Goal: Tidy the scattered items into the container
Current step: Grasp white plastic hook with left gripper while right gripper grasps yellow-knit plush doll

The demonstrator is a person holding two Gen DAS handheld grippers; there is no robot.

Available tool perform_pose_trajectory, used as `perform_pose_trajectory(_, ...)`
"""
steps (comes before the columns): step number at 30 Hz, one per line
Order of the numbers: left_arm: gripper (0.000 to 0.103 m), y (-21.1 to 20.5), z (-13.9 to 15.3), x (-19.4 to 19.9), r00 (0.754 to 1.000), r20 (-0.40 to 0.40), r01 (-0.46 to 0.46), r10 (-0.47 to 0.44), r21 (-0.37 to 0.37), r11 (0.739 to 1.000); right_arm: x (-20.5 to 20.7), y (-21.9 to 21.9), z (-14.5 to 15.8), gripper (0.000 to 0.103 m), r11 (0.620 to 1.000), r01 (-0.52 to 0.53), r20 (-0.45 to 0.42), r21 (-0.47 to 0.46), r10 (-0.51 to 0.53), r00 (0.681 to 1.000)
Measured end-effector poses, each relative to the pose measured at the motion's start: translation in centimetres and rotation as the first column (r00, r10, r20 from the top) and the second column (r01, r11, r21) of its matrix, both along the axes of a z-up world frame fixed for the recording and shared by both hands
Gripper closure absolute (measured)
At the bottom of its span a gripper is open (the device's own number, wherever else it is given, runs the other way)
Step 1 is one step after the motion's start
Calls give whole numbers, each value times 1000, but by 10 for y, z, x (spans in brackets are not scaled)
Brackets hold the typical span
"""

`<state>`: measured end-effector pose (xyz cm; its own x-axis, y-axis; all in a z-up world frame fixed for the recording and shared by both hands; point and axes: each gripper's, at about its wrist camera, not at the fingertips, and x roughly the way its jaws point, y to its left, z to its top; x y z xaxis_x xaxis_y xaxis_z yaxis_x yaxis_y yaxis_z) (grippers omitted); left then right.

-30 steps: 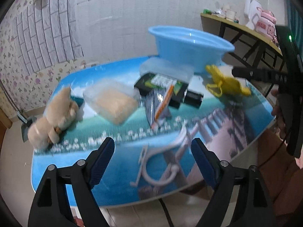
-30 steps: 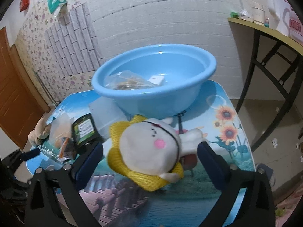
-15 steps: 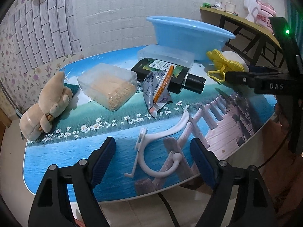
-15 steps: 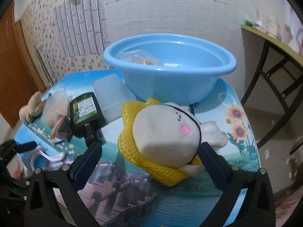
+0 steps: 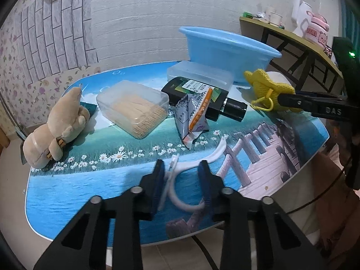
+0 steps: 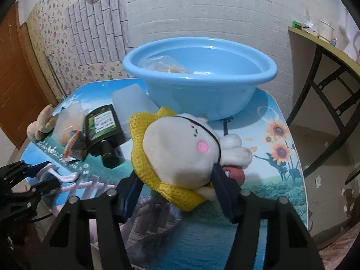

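Between the fingers of the left gripper (image 5: 181, 175), low in the middle of the left wrist view, the white plastic hook (image 5: 180, 181) is now enclosed; the jaws have just been closing, and the pads are seen against its curved part, so it is judged to be gripped, while it lies on the table (image 5: 67, 193). In the right wrist view the jaws of the right gripper (image 6: 175, 190) have just been closing as well, and the white plush toy with the yellow net collar (image 6: 177, 155) is pressed between them at the bottom centre of the frame.

Compared with half a second ago, when both pairs of jaws were standing wide around these things, two items are now secured at once. It is judged that lifting them to the blue basin (image 6: 200, 76), placed at the upper centre behind the toy, is the next step. A clear bag is already lying inside it.

Further out, the dark bottle (image 5: 198, 94), the foil sachet (image 5: 191, 119), the clear box of toothpicks (image 5: 132, 108) and the beige plush bear (image 5: 56, 130) are left on the table.

On the arm of the right gripper, at the right edge of the left wrist view, the letters "DAS" can be read. The label of the bottle is too small to be read.
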<state>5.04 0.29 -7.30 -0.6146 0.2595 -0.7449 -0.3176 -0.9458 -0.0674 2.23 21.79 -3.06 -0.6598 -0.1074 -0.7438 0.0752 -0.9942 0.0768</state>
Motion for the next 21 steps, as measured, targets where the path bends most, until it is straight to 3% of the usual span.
perform_pose_trajectory(8, 92, -1, 7, -2, 1000, -20, 11, -11, 10, 1000, 9, -3, 14, 46, 999, -26, -40, -19, 25, 999)
perform_pose_trajectory(13, 93, -3, 26, 2, 995, -98, 5, -2, 25, 1000, 12, -4, 23, 46, 998, -45, -65, -36, 43, 997)
perform_pose_trajectory(21, 93, -9, 55, -2, 987, -159, -20, 30, 59, 998, 17, -10, 38, 46, 995, -82, -110, -52, 76, 991)
